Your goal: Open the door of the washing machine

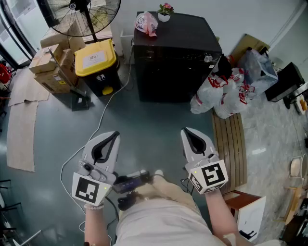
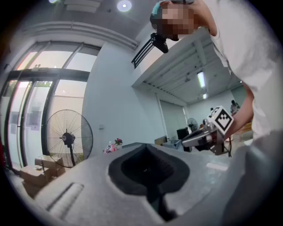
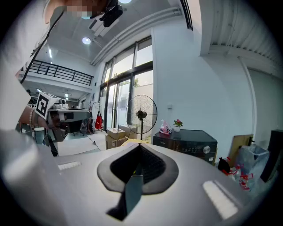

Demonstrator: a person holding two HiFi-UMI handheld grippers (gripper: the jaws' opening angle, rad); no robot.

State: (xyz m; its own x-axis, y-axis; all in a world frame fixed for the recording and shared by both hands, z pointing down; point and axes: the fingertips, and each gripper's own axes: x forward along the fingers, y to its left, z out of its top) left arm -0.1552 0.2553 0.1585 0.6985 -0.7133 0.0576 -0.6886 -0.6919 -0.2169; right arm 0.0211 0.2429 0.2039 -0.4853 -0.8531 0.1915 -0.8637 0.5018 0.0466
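Note:
The black washing machine [image 1: 175,57] stands against the far wall with its door closed; a pink bag [image 1: 147,22] and a small flower pot [image 1: 165,12] sit on top. It also shows in the right gripper view as a dark box [image 3: 185,141] with a round knob. My left gripper [image 1: 111,136] and my right gripper [image 1: 190,132] hover side by side over the grey floor, well short of the machine. Both are shut with nothing between their jaws. In the left gripper view the machine is hidden behind the gripper's own body [image 2: 148,176].
A yellow-lidded bin [image 1: 98,62], cardboard boxes [image 1: 50,62] and a standing fan [image 1: 82,14] are left of the machine. White plastic bags [image 1: 224,91] and a slatted wooden bench [image 1: 231,139] lie to its right. A white cable [image 1: 103,120] runs across the floor.

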